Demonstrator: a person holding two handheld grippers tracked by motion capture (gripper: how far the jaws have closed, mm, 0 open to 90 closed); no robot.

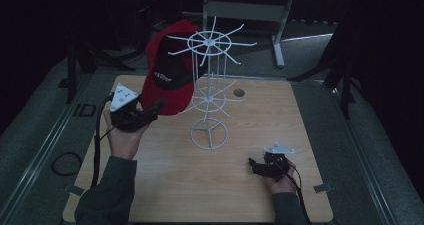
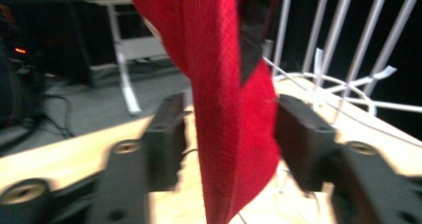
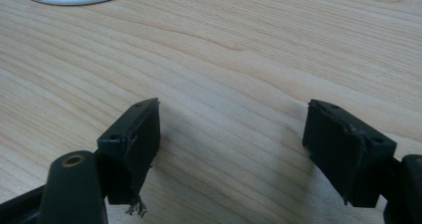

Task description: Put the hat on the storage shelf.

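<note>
Release is underway: left gripper (image 2: 226, 134) standing wide around hanging red fabric cap (image 1: 167, 70) on white wire rack (image 1: 210, 85); right gripper (image 3: 231, 149) resting wide, empty; withdrawing leftward seems next.

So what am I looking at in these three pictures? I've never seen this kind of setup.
A person at a wooden table holds a hand-operated claw in each hand. One camera looks down from above; the other two ride on the claws. A white wire rack stands on the table, with a red cap hanging from it. The left claw is open, its jaws either side of the cap's red fabric without pressing it. The right claw is open, low over bare wood.
</note>
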